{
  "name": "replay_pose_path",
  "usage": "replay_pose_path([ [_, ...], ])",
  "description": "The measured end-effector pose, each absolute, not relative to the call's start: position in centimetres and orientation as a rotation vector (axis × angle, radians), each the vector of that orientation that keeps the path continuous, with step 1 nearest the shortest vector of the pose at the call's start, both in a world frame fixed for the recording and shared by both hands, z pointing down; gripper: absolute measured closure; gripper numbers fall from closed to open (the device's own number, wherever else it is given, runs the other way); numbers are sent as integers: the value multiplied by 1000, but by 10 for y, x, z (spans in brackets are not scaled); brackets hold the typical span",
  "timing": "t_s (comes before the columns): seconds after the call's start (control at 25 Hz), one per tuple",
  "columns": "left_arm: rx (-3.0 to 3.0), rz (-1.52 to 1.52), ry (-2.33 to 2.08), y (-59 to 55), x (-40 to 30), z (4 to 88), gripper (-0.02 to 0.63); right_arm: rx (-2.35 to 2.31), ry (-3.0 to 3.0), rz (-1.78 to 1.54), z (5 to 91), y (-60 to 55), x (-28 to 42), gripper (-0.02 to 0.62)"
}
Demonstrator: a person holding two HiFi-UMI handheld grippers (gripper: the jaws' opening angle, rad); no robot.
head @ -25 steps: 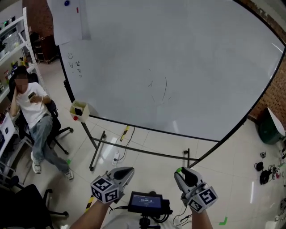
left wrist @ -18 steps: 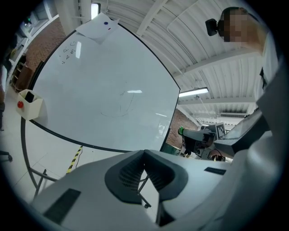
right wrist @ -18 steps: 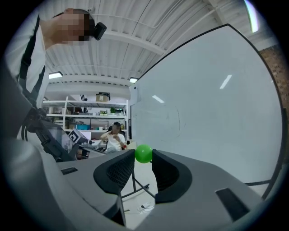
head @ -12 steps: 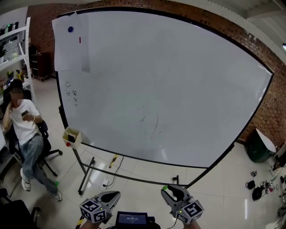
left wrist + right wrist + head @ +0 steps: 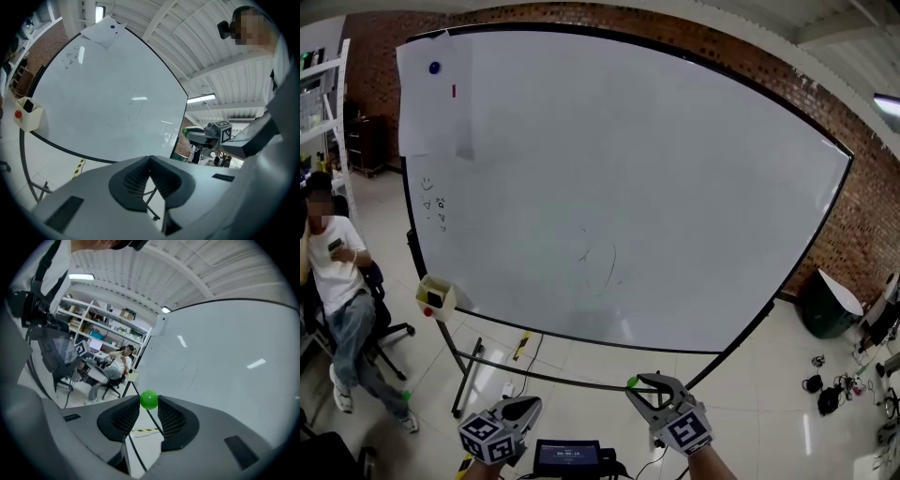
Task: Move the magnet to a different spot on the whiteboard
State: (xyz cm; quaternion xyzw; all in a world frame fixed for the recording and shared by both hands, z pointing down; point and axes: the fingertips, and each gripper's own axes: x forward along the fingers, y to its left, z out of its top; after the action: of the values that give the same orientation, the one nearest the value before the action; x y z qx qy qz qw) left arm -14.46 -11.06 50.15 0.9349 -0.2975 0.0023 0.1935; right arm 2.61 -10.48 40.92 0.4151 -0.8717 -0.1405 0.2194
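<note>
As the whiteboard [image 5: 628,187] is coming fully into view, the left gripper [image 5: 530,406] is riding closed and empty while the right gripper [image 5: 637,385] is pinching the green magnet [image 5: 149,400], likely light and slippery, across its middle, off the board.

seated person [image 5: 336,272]: far left | cream box [image 5: 437,298]: beside person | brick wall [image 5: 862,206]: behind | dark bin [image 5: 825,307]: right

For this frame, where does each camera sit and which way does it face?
Head view: on the person's head, facing the whiteboard; left gripper and right gripper show at the bottom.
Left gripper view: on that gripper, looking over its shut jaws at the whiteboard; the person's torso at right.
Right gripper view: looking past the held green magnet along the whiteboard; the person's torso at left.
Shared: all see the whiteboard.
</note>
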Motion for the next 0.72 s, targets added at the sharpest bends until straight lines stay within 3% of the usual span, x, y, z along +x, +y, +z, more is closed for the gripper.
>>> replay_pose_path([
  [0.72,2582,36,-902,-127,-169,505,594,815,-1851,-962,379,-172,31,442],
])
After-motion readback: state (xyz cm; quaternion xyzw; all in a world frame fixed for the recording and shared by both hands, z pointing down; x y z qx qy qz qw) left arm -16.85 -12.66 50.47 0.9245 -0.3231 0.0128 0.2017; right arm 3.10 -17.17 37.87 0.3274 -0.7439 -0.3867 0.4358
